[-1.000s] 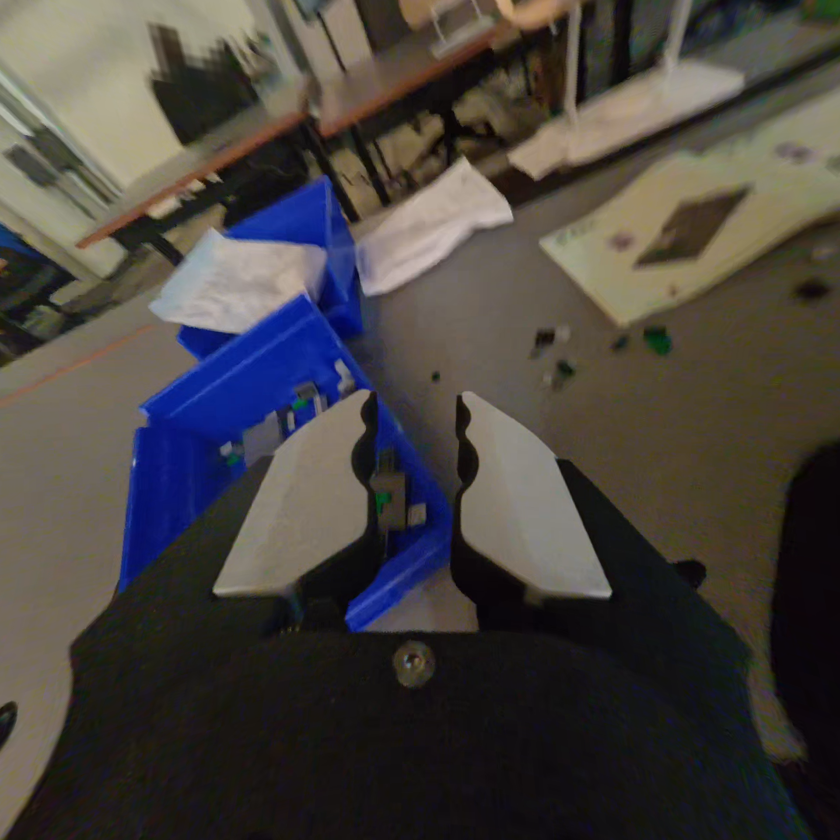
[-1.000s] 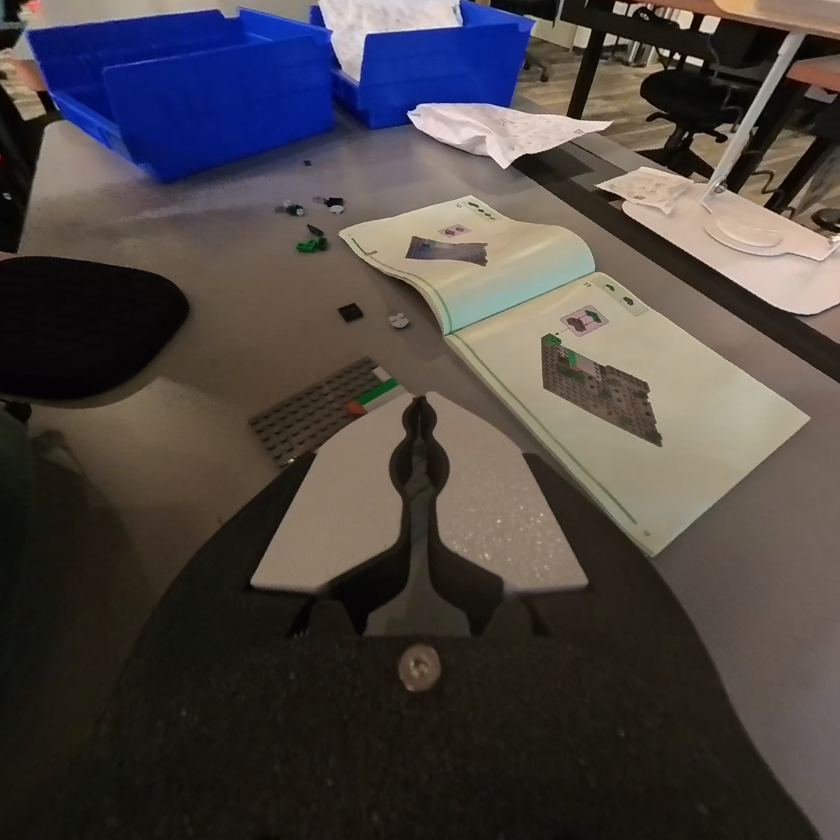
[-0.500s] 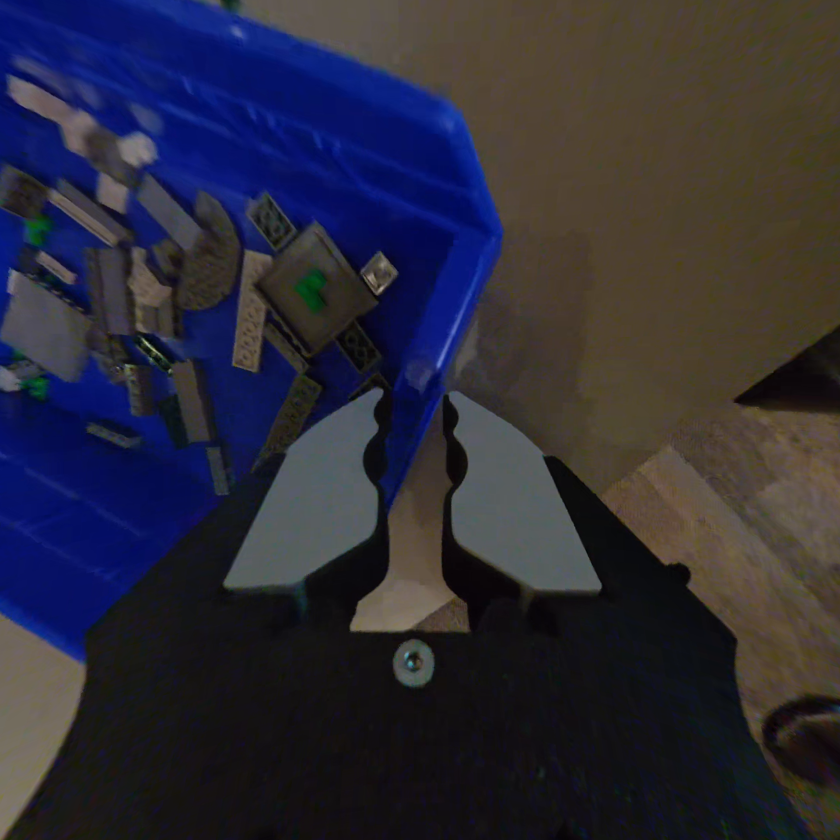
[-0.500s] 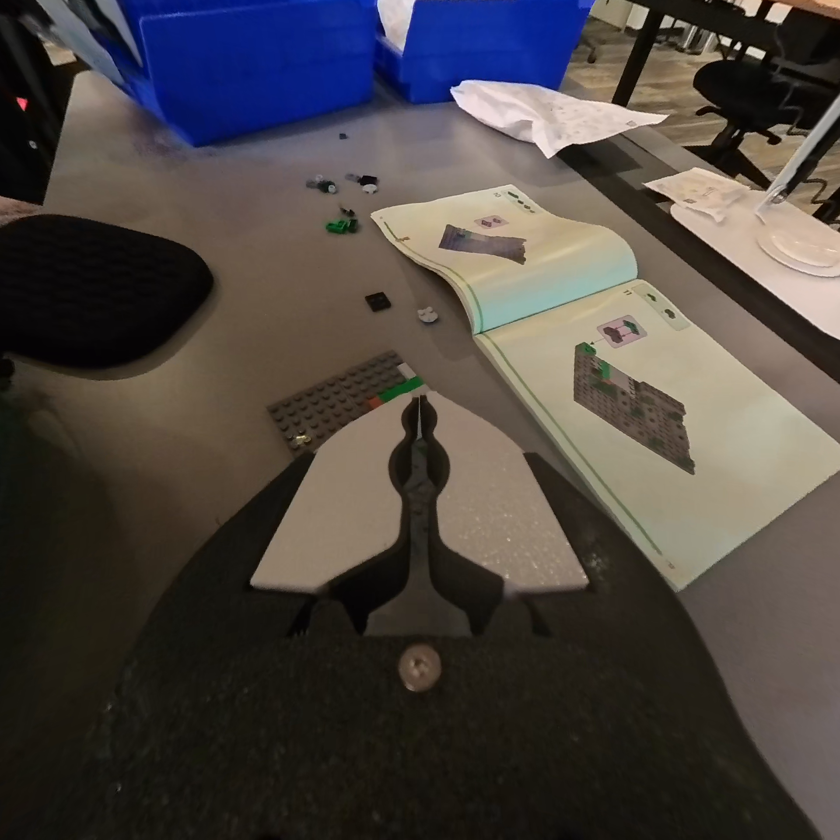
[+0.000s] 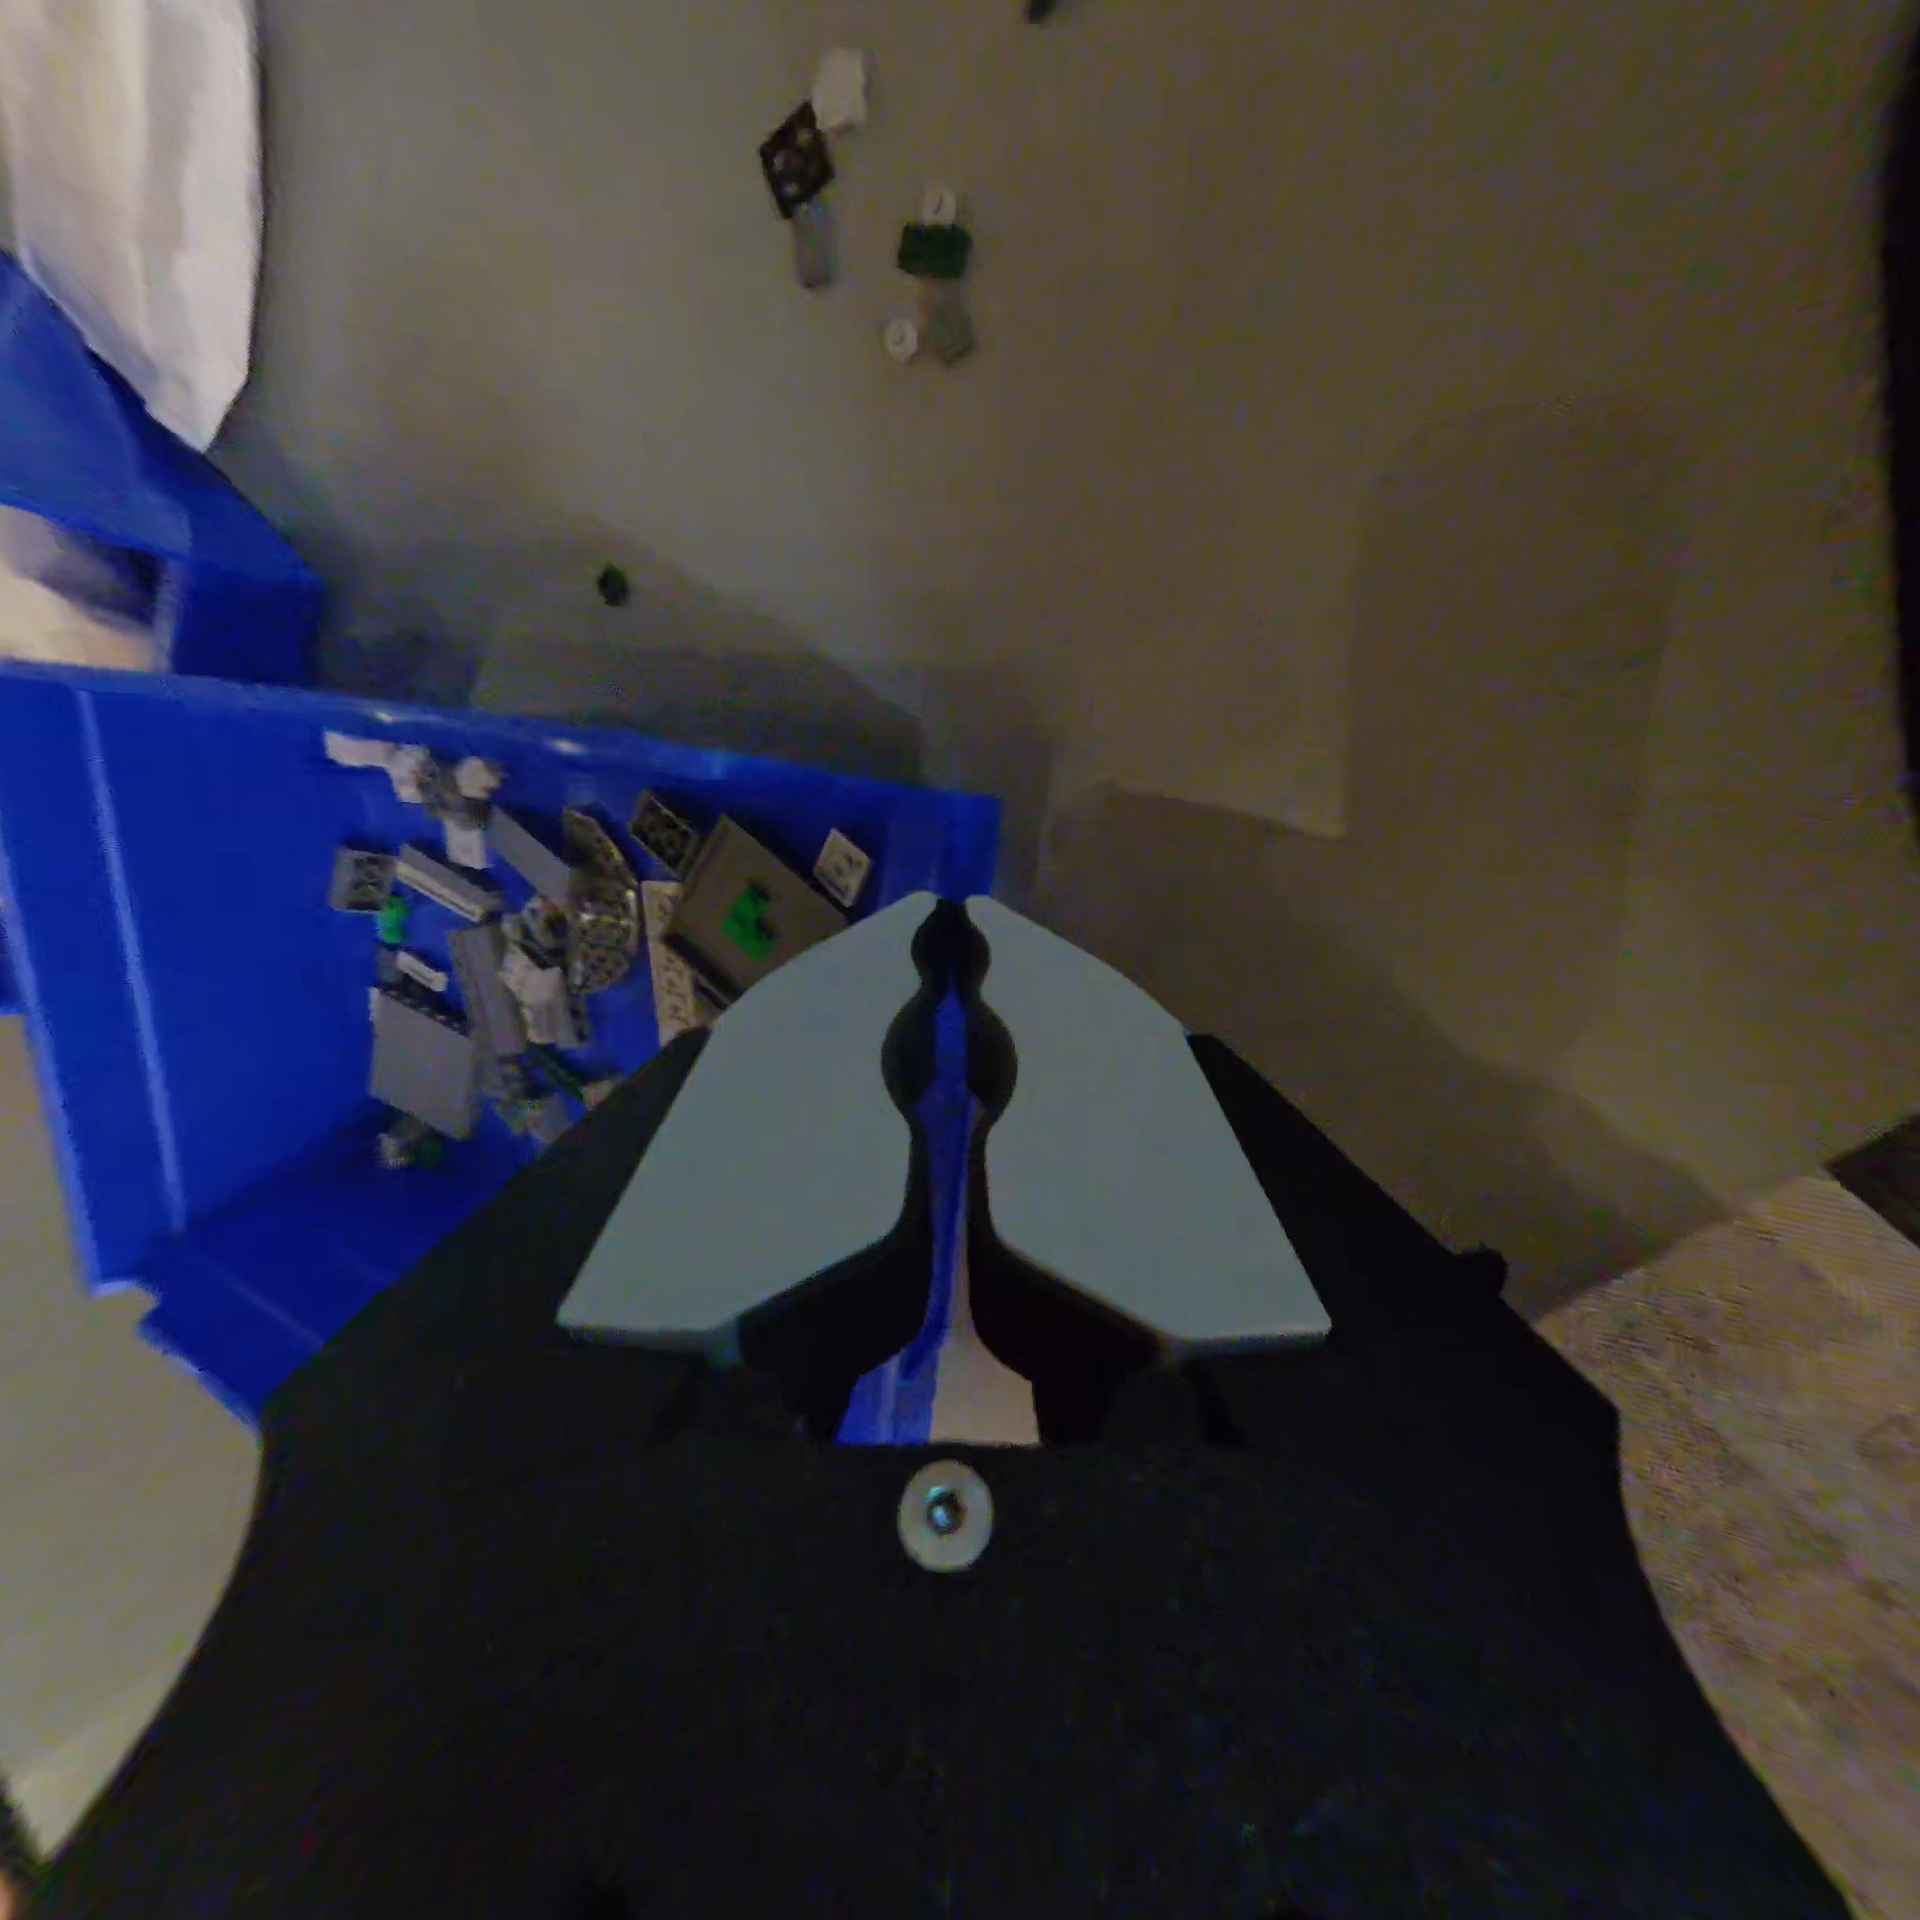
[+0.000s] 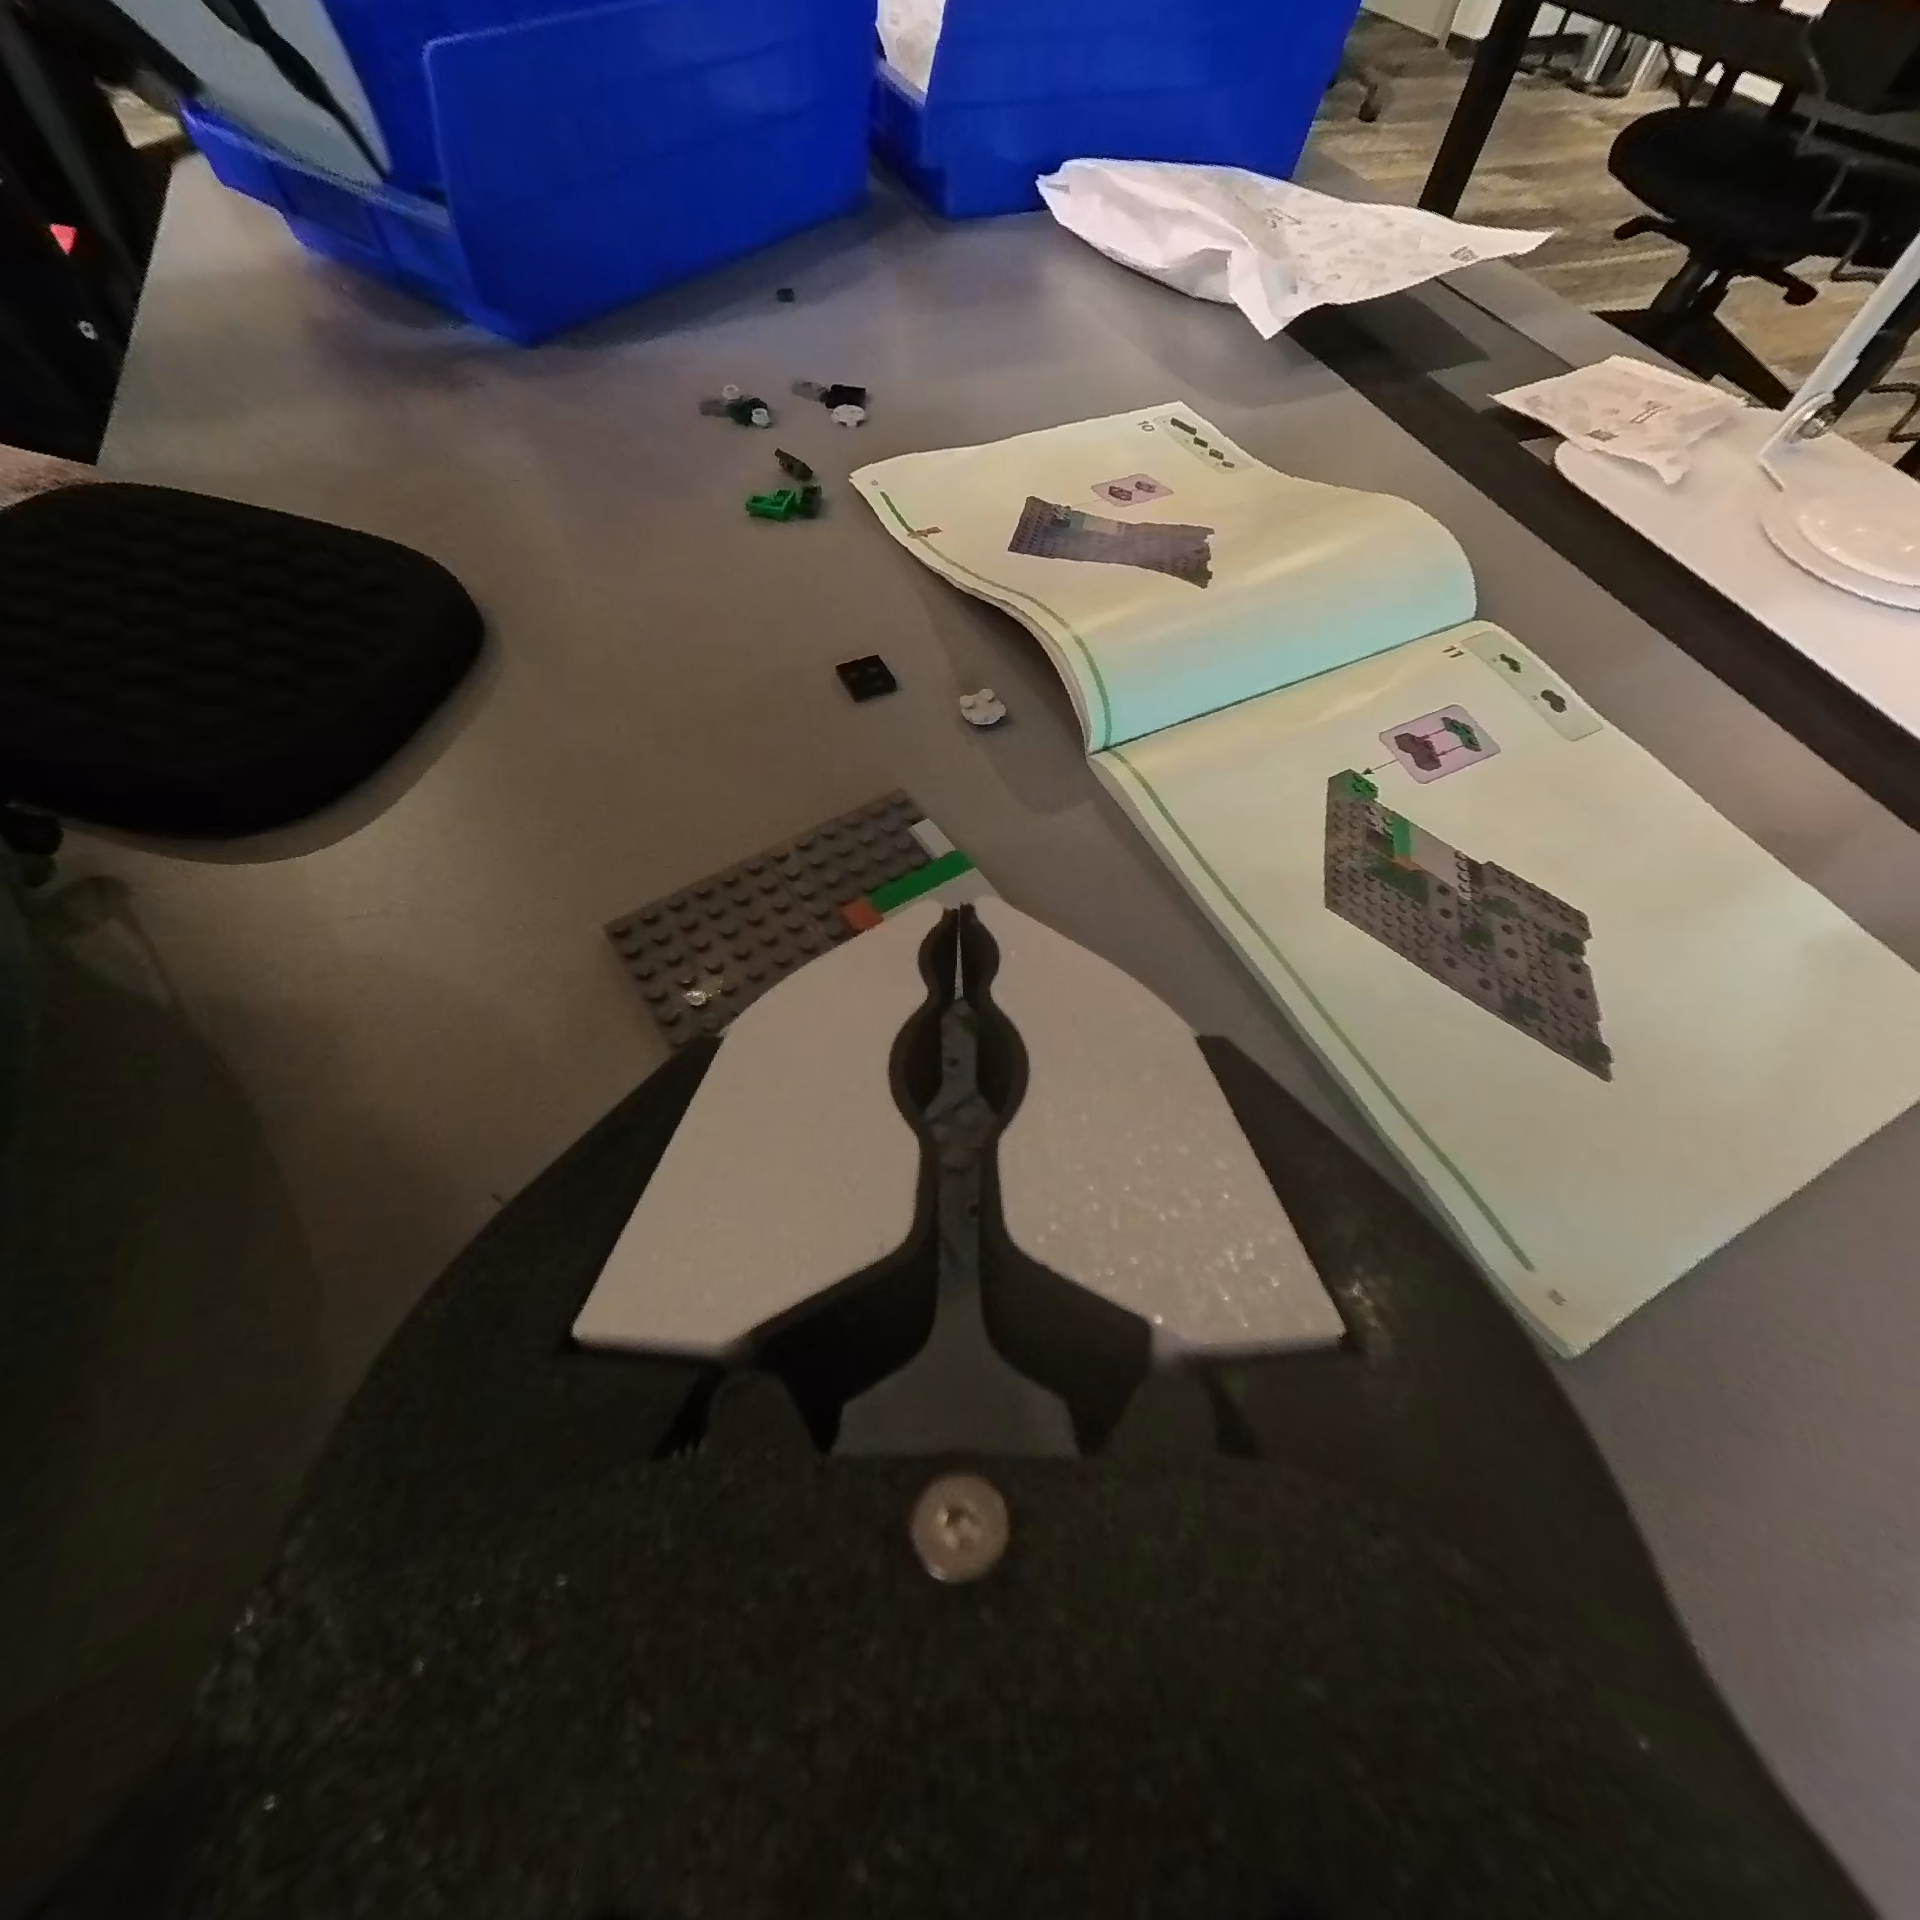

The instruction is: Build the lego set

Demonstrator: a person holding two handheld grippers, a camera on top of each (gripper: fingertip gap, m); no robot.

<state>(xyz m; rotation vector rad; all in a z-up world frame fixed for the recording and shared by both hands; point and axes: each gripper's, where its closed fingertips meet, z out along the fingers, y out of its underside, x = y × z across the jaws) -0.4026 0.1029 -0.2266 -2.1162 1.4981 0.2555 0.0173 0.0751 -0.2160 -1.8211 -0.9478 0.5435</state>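
In the left wrist view my left gripper [image 5: 951,914] is shut on the right wall of a blue bin [image 5: 208,883]; the blue rim runs into the fingertips and on between the fingers. Several grey, white and green bricks [image 5: 520,966] lie in the bin. The left gripper also shows at that bin in the right wrist view [image 6: 291,94]. My right gripper [image 6: 958,920] is shut, just above the near edge of a dark grey studded baseplate [image 6: 758,914] that carries a green tile [image 6: 920,878] and a red one [image 6: 860,914].
An open instruction booklet [image 6: 1351,831] lies right of the baseplate. Loose small pieces [image 6: 784,504], a black square plate [image 6: 865,678] and a round grey piece [image 6: 982,707] lie on the grey table. A second blue bin [image 6: 1091,94], a white bag [image 6: 1268,229] and a black mesh pad [image 6: 208,665] are nearby. The left gripper's tips are roughly 45 centimetres from the right gripper's. My right gripper is the nearer one to the round grey piece [image 6: 982,707]: about 15 centimetres, against 35 centimetres.
My left gripper tipped down over the bin's corner and its jaws closed from wide open onto the bin's wall. My right gripper stayed shut and drifted slightly over the baseplate.
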